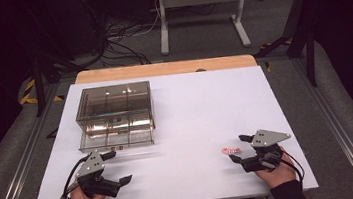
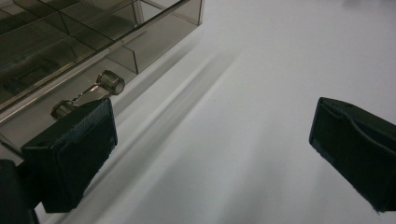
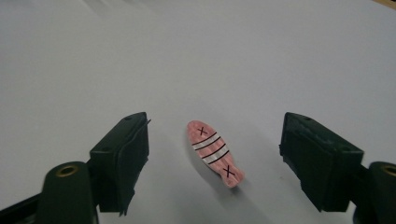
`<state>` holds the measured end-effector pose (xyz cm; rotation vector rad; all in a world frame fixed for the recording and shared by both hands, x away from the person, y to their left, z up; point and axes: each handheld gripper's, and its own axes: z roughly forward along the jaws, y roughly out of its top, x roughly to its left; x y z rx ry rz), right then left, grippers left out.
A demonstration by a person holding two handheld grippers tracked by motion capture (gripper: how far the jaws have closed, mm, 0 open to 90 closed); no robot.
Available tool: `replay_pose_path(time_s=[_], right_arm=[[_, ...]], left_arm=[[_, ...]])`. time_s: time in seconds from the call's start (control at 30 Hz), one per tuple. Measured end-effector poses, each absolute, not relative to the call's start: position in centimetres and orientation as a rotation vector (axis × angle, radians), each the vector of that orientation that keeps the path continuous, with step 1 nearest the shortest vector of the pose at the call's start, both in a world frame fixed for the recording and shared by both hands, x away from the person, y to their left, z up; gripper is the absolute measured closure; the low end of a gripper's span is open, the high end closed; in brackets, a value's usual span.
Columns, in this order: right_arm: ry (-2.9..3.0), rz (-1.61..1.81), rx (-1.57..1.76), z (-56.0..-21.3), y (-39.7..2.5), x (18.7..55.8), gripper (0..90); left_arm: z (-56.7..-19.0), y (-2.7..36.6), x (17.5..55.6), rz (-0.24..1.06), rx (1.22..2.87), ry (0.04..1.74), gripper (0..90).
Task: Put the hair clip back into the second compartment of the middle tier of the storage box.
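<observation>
Currently: pink fish piece (image 3: 215,154) ungrasped on tabletop (image 1: 205,106), between wide-apart right hand-held gripper (image 3: 215,158) jaws; drawer box (image 1: 116,115) seemingly awaits.

The person holds one gripper in each hand, both low over the near part of the table. The left gripper (image 1: 114,167) has its jaws wide apart and points to the right. The right gripper (image 1: 238,148) also has its jaws wide apart and points to the left.
</observation>
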<state>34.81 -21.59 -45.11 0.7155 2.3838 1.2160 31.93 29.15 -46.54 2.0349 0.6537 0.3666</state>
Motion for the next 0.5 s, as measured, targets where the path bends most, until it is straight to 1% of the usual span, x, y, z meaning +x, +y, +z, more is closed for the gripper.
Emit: replay_pose_path(time_s=[0.23, 0.27, 0.3, 0.33, 0.5], right_arm=[[2.429, 1.143, 0.703, -45.2, -21.1, 35.3, 34.6], [2.43, 1.135, 0.7, -45.2, -21.0, 35.4, 36.3], [2.439, 1.114, 0.696, -45.2, -20.8, 35.5, 40.2], [2.439, 1.114, 0.696, -45.2, -20.8, 35.5, 40.2], [2.487, 1.069, 0.709, -45.4, -20.4, 35.9, 49.0]], left_arm=[[-46.5, 29.1, 31.9, 0.364, 2.036, 0.655, 2.0], [-46.5, 29.1, 31.9, 0.363, 2.036, 0.655, 2.0], [-46.5, 29.1, 31.9, 0.363, 2.035, 0.655, 2.1], [-46.5, 29.1, 31.9, 0.364, 2.035, 0.654, 2.1], [-46.5, 29.1, 31.9, 0.358, 2.036, 0.655, 2.2]])
